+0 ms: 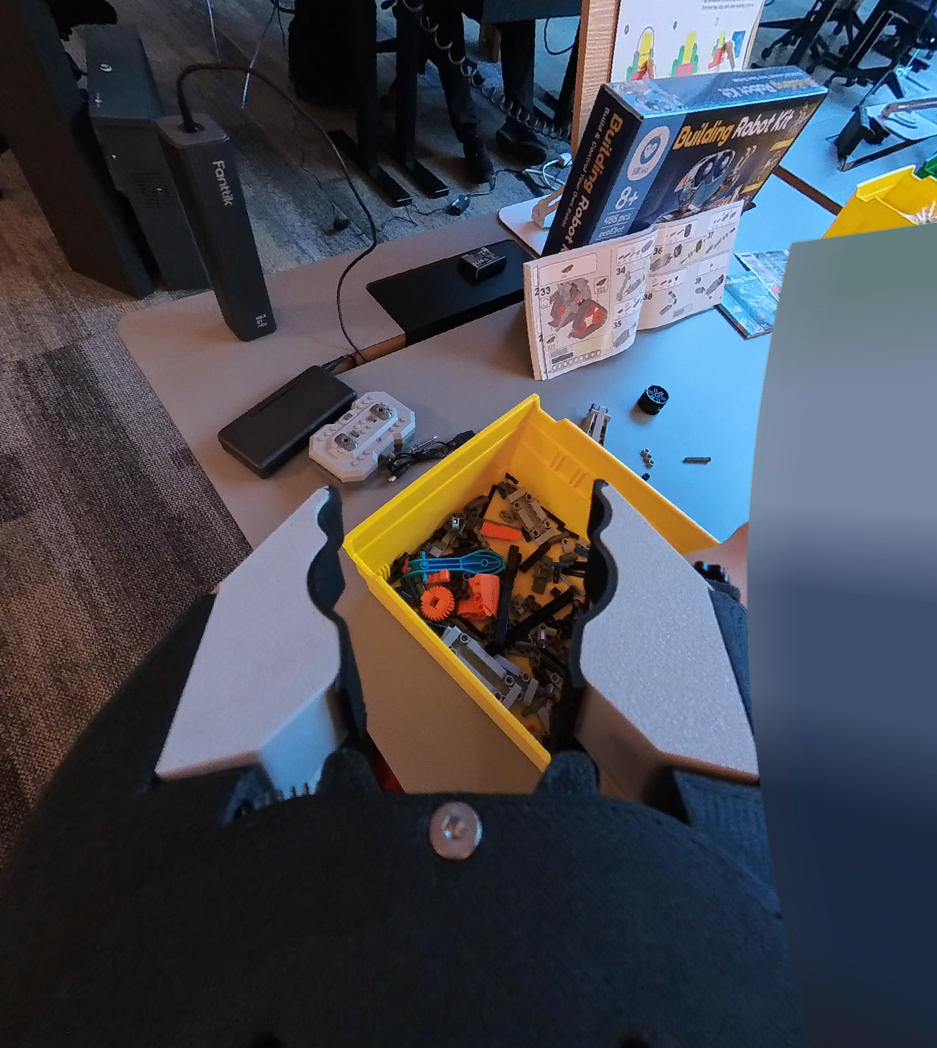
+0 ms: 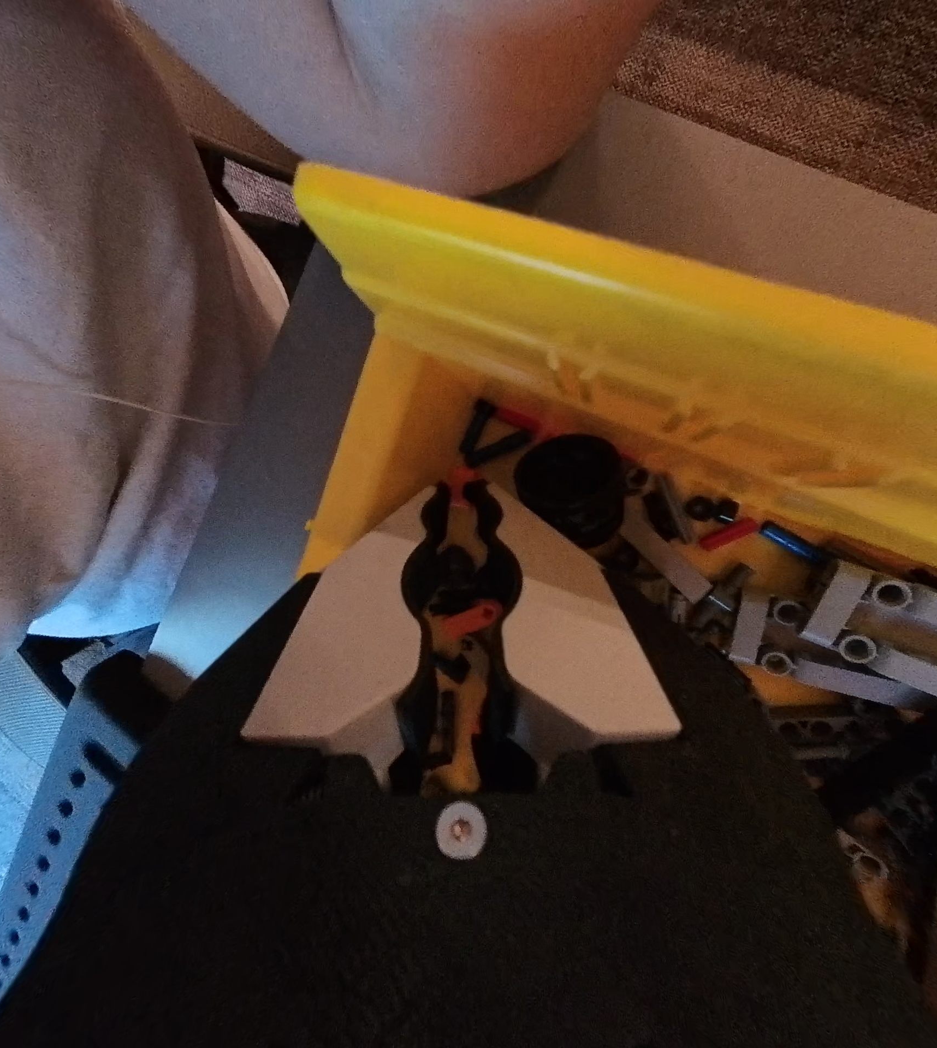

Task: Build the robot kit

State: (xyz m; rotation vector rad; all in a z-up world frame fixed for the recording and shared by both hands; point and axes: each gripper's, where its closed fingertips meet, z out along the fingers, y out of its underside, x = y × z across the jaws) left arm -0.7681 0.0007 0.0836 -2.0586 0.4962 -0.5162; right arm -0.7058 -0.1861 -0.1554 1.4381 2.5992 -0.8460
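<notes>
A yellow bin (image 1: 455, 476) of small building pieces stands on the grey table (image 1: 483, 368). It holds black pins, grey beams (image 1: 483, 663), an orange gear (image 1: 435, 602) and a teal tool (image 1: 460, 564). My left gripper (image 1: 464, 491) is open and empty above the bin, with one finger on each side of its near corner. My right gripper (image 2: 463, 496) is down inside the same bin (image 2: 625, 317), near a corner. Its fingers are shut and pinch a small red piece (image 2: 461, 481) at the tips. A black wheel (image 2: 568, 493) lies just to its right.
An open instruction booklet (image 1: 625, 289) leans on a kit box (image 1: 670, 159) at the back. A black flat pack (image 1: 284, 419), a grey studded module (image 1: 361, 434) and a small black wheel (image 1: 652, 398) lie by the bin. The table edge and carpet (image 1: 58, 510) are to the left. A person's pale clothing (image 2: 58, 340) is close.
</notes>
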